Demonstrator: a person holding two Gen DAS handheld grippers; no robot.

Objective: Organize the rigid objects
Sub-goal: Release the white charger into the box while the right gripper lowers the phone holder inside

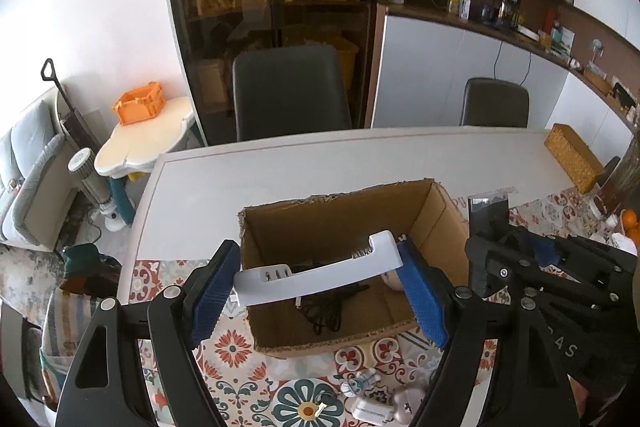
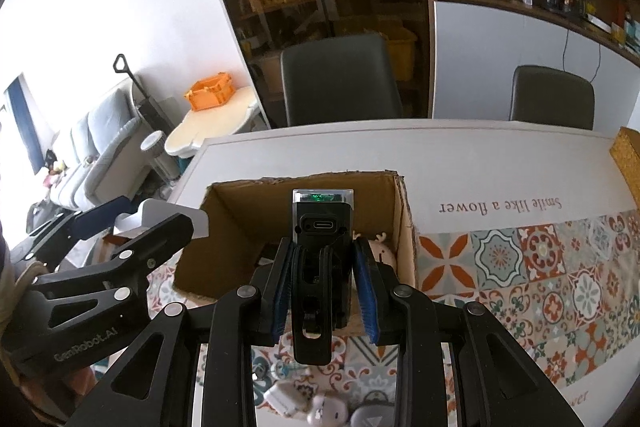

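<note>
Over a tiled-pattern tablecloth (image 2: 540,267), the left gripper (image 1: 320,279) clamped a white telephone handset (image 1: 316,273) above the open cardboard box (image 1: 440,223). At its three o'clock, the right gripper (image 2: 324,291) pinched a black USB-C device (image 2: 322,231); released together, either could strike the rim and tumble out.

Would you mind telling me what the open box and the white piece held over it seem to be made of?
The box looks like plain brown corrugated cardboard, matte, with rough, torn top edges. The white piece held in the left gripper looks like moulded plastic, smooth and faintly glossy, with neat slots cut at one end; I can't rule out painted metal.
</note>
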